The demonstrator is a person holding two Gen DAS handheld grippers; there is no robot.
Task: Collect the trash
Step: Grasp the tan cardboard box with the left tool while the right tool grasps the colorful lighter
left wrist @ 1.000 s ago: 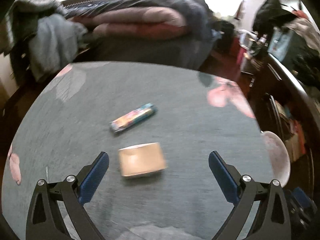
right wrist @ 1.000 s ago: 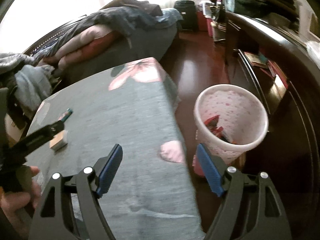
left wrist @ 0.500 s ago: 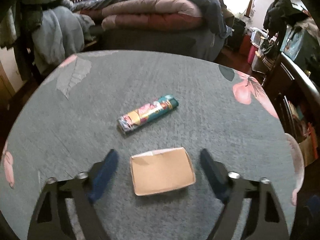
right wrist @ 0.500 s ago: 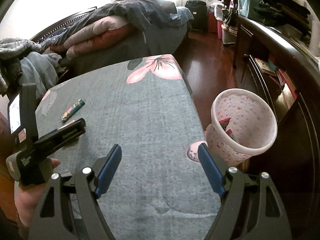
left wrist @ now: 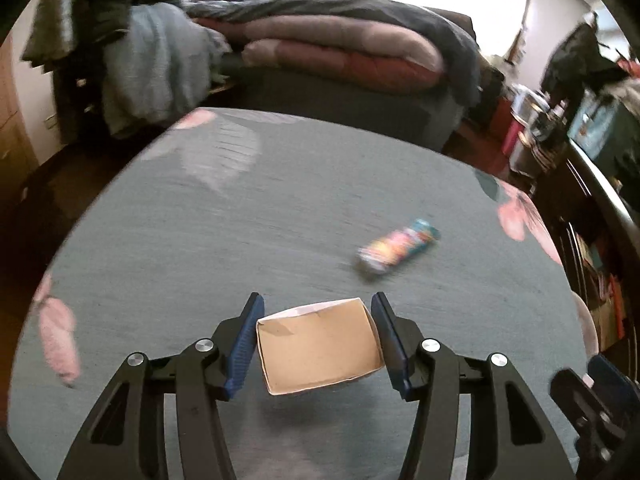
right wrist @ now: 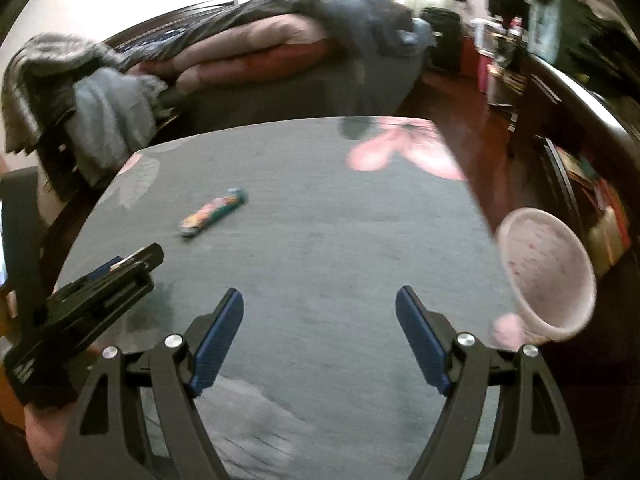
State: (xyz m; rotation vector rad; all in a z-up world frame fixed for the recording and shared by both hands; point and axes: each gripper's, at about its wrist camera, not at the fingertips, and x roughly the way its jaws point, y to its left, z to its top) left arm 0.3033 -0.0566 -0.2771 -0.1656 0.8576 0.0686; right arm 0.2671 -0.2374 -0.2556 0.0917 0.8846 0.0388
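Jaws of the left gripper (left wrist: 316, 344) have just been closing round the small brown cardboard box (left wrist: 318, 350) (lifted off the grey desk (left wrist: 200, 240)); right gripper (right wrist: 320, 340) gapes, empty.

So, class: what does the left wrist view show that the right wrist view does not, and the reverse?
Left wrist only: the cardboard box between the fingers of the left gripper, whose jaws have just been closing; its shadow suggests it is lifted.
Right wrist only: the right gripper, open and empty, and a hand on the left tool.
Both: the wrapper on the cloth, the bedding, and the pink bin.
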